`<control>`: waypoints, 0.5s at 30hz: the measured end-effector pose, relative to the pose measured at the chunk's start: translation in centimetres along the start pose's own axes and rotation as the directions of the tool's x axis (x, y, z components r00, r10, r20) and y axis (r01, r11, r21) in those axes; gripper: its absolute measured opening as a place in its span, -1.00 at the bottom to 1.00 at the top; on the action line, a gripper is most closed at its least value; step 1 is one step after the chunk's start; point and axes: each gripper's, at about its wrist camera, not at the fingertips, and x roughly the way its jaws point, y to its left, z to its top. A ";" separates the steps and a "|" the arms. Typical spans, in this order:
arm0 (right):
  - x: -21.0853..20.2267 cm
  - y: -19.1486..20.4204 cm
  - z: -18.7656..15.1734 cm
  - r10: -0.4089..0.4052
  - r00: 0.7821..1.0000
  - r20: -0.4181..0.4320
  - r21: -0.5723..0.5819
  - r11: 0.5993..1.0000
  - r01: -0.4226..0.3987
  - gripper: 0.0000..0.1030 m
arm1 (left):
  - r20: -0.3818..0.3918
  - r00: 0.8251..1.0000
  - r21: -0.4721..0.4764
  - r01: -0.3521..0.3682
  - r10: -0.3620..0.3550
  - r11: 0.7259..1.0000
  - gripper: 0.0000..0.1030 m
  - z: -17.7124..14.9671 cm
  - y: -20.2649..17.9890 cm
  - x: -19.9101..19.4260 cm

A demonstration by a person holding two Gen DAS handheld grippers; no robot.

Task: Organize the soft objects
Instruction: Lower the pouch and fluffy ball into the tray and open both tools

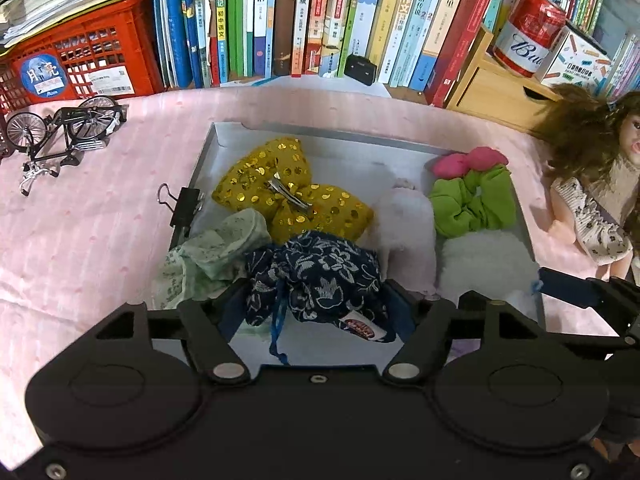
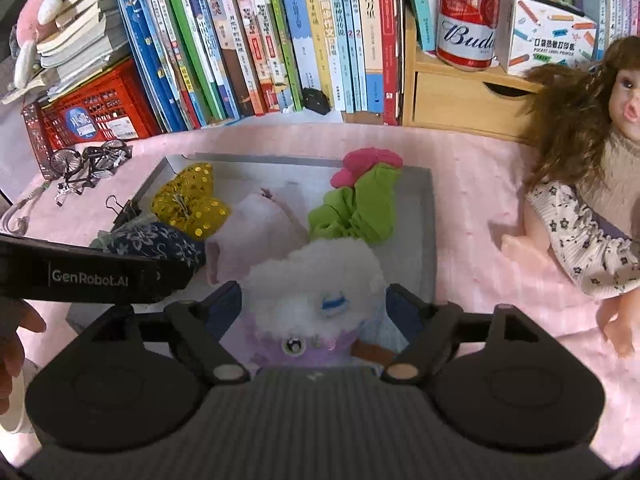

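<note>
Tools both stand apart, left tool (image 1: pixel 316 304) flanking the navy floral pouch (image 1: pixel 316 276), right tool (image 2: pixel 314 304) flanking the white fluffy toy (image 2: pixel 316 280), both in the grey tray (image 2: pixel 424 216); I judge release done, next lift clear.

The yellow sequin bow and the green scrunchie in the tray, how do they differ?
The yellow sequin bow glitters with shiny discs; the green scrunchie is plain matte cloth. The bow carries a metal clip across its middle; the scrunchie shows none and is gathered into a ruffled ring. The bow lies toward the tray's left side, the scrunchie by its right wall beside a pink scrunchie. Both are soft hair accessories resting inside the tray.
</note>
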 end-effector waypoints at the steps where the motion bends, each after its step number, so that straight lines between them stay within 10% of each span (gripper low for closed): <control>1: -0.3 0.0 0.0 -0.001 1.000 0.003 -0.001 1.000 0.001 0.71 | 0.002 1.000 0.000 0.006 -0.006 1.000 0.40 0.0 0.0 -0.3; 15: -6.0 0.2 -0.3 -0.013 0.995 0.096 -0.020 1.000 0.015 0.71 | 0.113 0.992 0.058 0.049 -0.055 0.997 0.46 -1.5 -0.5 -6.6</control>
